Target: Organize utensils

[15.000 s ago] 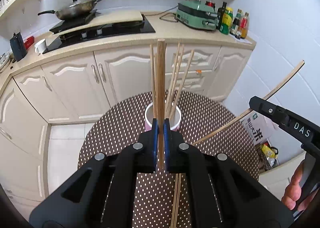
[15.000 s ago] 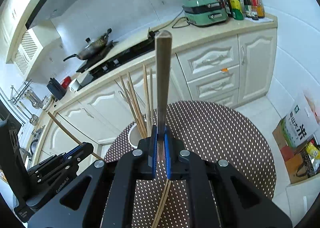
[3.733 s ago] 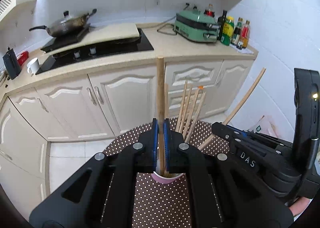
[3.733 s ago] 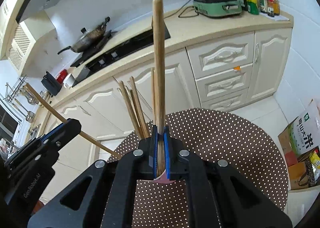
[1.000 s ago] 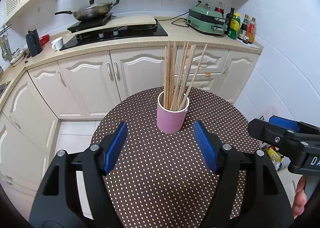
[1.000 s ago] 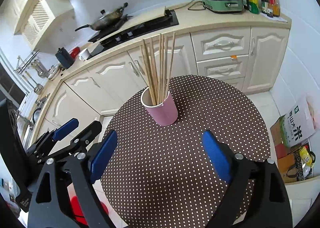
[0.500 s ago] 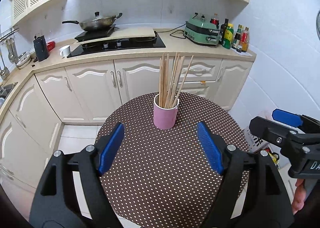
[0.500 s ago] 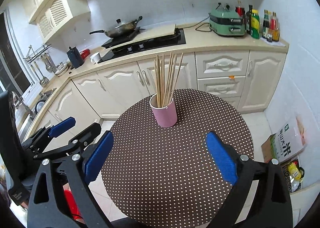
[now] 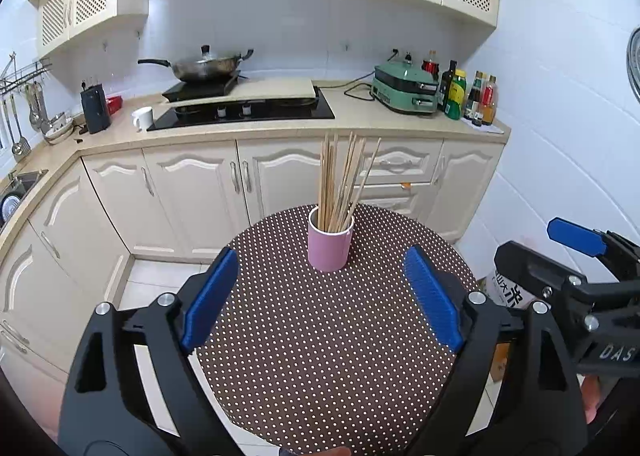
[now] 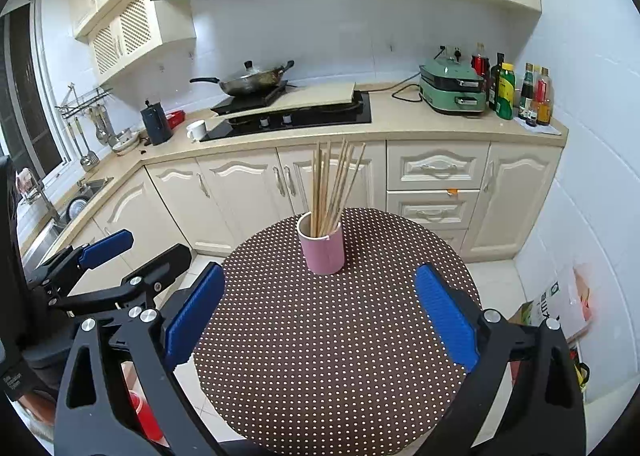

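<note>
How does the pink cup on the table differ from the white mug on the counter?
The pink cup is pink, and the white mug is white. The pink cup stands on the dotted round table; the white mug stands on the counter beside the stove. The pink cup holds wooden chopsticks; nothing sticks out of the white mug. Both stand upright.

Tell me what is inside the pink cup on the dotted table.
The pink cup holds a bundle of wooden chopsticks, standing upright and fanning slightly. Their lower ends and the cup's bottom are hidden by its wall.

Pink cup (image 9: 330, 246), brown white-dotted tablecloth (image 9: 332, 344)
</note>
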A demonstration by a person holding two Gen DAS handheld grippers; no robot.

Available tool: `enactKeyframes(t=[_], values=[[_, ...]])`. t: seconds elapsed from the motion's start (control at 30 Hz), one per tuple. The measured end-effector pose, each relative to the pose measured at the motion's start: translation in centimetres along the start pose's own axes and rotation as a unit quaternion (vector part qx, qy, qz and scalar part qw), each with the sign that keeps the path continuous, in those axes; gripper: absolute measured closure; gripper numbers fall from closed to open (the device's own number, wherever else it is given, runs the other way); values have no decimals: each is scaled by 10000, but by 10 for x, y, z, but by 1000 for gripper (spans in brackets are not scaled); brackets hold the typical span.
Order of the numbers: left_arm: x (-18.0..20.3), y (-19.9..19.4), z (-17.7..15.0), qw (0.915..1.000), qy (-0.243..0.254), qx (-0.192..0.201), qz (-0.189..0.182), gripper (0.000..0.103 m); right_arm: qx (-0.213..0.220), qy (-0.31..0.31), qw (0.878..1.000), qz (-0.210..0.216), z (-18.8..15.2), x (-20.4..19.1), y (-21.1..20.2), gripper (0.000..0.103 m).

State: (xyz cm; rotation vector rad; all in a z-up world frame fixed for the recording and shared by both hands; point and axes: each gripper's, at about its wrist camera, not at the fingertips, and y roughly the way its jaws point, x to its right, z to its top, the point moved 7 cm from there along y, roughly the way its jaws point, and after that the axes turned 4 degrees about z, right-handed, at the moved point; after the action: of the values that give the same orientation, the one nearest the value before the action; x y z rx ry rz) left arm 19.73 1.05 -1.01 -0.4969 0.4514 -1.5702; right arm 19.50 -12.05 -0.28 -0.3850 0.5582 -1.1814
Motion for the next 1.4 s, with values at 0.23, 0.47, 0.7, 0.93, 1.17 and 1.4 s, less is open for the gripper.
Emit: enactKeyframes(t=[0.23, 0.47, 0.7, 0.93, 1.17, 1.4], values=[[-3, -7, 6, 9999, 28, 144, -42, 15, 106, 86, 9999, 55, 1, 2, -5, 10], [-4, -7, 8, 9997, 49, 229, -19, 14, 68, 233, 9997, 87, -3, 6, -4, 9], [-3, -10, 5, 9997, 83, 237, -11, 14, 18, 466, 9988, 125, -6, 11, -8, 9], [-2, -14, 4, 9997, 82, 225, -16, 14, 15, 501, 9987, 72, -9, 10, -15, 9], [-1, -17, 4, 9997, 101, 224, -30, 14, 5, 553, 9985, 16, -10, 10, -18, 9], [-2, -18, 4, 9996, 91, 252, -39, 14, -19, 614, 9981, 1, -11, 13, -15, 9]])
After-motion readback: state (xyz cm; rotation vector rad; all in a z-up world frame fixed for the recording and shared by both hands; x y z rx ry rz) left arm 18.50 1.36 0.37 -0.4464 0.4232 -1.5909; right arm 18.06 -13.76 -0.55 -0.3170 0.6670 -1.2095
